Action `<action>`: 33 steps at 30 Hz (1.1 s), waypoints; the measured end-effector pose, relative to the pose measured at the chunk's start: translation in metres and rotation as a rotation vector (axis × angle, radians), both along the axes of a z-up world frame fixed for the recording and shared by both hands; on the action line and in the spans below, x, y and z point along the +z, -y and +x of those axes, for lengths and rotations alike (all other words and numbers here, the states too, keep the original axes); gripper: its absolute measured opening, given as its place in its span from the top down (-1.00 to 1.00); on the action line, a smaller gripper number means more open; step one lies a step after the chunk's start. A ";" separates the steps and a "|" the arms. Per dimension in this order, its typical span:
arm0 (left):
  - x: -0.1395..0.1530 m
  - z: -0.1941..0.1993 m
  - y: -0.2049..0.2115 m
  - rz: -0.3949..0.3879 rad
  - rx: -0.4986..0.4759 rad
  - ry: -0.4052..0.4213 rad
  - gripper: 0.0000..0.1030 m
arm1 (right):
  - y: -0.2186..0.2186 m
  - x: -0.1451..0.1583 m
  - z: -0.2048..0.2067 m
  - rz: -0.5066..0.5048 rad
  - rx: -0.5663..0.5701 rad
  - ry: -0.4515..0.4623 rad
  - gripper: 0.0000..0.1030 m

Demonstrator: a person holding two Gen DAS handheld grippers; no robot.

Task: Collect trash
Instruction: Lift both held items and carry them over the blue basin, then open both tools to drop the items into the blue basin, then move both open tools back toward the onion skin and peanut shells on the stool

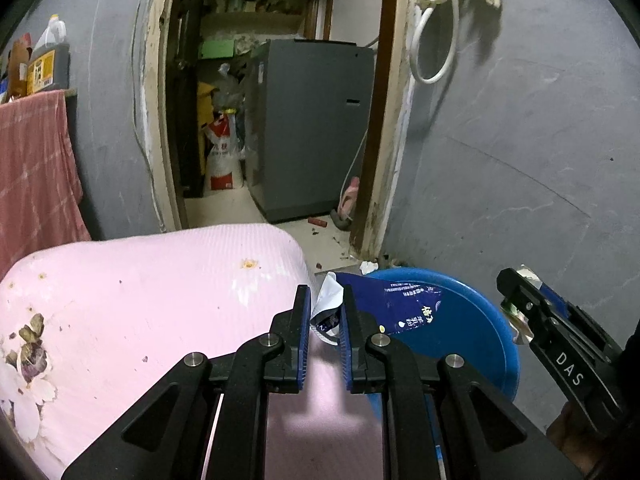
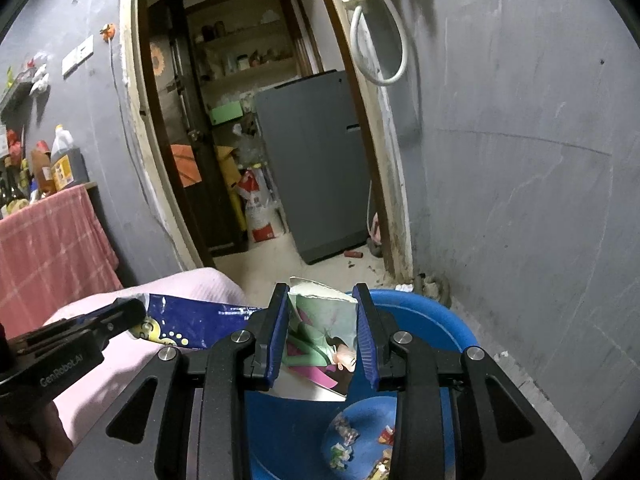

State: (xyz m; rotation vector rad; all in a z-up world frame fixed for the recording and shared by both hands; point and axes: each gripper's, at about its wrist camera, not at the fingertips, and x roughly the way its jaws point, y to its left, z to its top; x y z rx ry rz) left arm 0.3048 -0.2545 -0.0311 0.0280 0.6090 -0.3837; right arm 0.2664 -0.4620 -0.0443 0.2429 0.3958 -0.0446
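My left gripper point(image 1: 326, 300) is shut on a dark blue snack wrapper point(image 1: 400, 304) and holds it at the edge of the pink bed point(image 1: 160, 300), beside the blue basin point(image 1: 472, 320). The same wrapper point(image 2: 192, 320) and left gripper point(image 2: 132, 308) show at the left of the right wrist view. My right gripper point(image 2: 322, 312) is shut on a green and purple printed packet point(image 2: 320, 340), held above the blue basin point(image 2: 432, 320). Several small wrappers point(image 2: 352, 440) lie in the basin's bottom. The right gripper point(image 1: 516, 292) also shows at the right of the left wrist view.
A doorway ahead opens onto a grey washing machine point(image 1: 312, 128) and sacks point(image 1: 222, 156). A grey wall point(image 1: 520, 140) is on the right with a hose point(image 1: 436, 40) hung up. A pink towel point(image 1: 36, 168) drapes a shelf of bottles point(image 1: 48, 60) at left.
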 end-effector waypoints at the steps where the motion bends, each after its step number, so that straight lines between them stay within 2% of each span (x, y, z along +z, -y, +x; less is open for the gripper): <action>1: -0.001 0.001 0.000 -0.001 0.002 -0.005 0.79 | 0.000 -0.001 0.001 0.001 0.001 -0.003 0.43; 12: -0.007 0.015 -0.002 -0.012 0.007 -0.079 0.72 | 0.005 -0.005 0.012 0.024 0.009 -0.040 0.36; 14: -0.008 0.016 -0.004 -0.022 0.011 -0.086 0.53 | 0.006 -0.006 0.013 0.033 0.010 -0.043 0.30; 21: -0.003 0.016 -0.009 -0.057 0.009 -0.091 0.35 | 0.008 -0.007 0.012 0.044 0.011 -0.035 0.16; 27: 0.006 0.010 -0.015 -0.112 0.015 -0.059 0.08 | 0.006 -0.002 0.006 0.048 0.007 -0.004 -0.05; 29: 0.010 0.006 -0.017 -0.129 0.022 -0.037 -0.03 | 0.004 0.003 0.003 0.039 0.007 0.015 -0.07; 30: 0.014 0.003 -0.021 -0.138 0.029 -0.019 -0.08 | 0.003 0.005 0.001 0.035 0.008 0.024 -0.12; 31: 0.018 0.000 -0.025 -0.147 0.038 0.001 -0.21 | 0.001 0.009 -0.002 0.030 0.008 0.040 -0.17; 33: 0.026 -0.006 -0.034 -0.170 0.060 0.043 -0.47 | -0.002 0.016 -0.008 0.026 0.008 0.073 -0.47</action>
